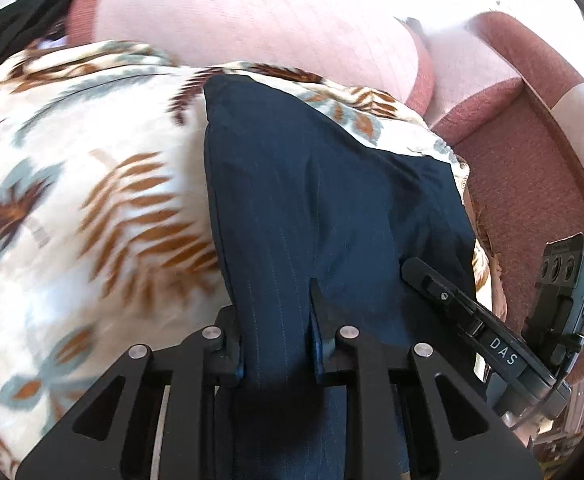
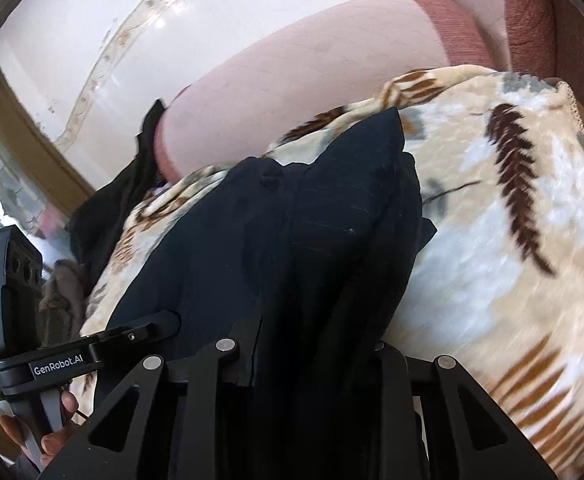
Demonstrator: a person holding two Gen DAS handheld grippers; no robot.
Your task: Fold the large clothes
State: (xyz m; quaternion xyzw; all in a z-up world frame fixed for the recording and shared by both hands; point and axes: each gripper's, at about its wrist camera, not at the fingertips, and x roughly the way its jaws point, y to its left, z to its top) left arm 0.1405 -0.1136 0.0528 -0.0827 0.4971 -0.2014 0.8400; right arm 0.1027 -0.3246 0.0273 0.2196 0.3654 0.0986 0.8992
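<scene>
The navy pinstriped garment (image 1: 312, 200) lies draped over the leaf-patterned blanket (image 1: 91, 200) on the red sofa (image 1: 532, 184), its far end toward 12 o'clock and its near edge gathered into both tools. The left tool (image 1: 277, 344) is clenched on the garment, with cloth seen between its fingers; the right tool (image 2: 312, 344) is likewise clenched on a thicker bunch. Uneven layers may be caught, so a layer could slip free under tension, and the fold would be skewed. The plush blanket may be dragged along by friction. Readable markings: "DAS" is seen on the right tool at 4 o'clock in the left view; "GenRobot.AI" is seen on the left tool at 8 o'clock in the right view.
</scene>
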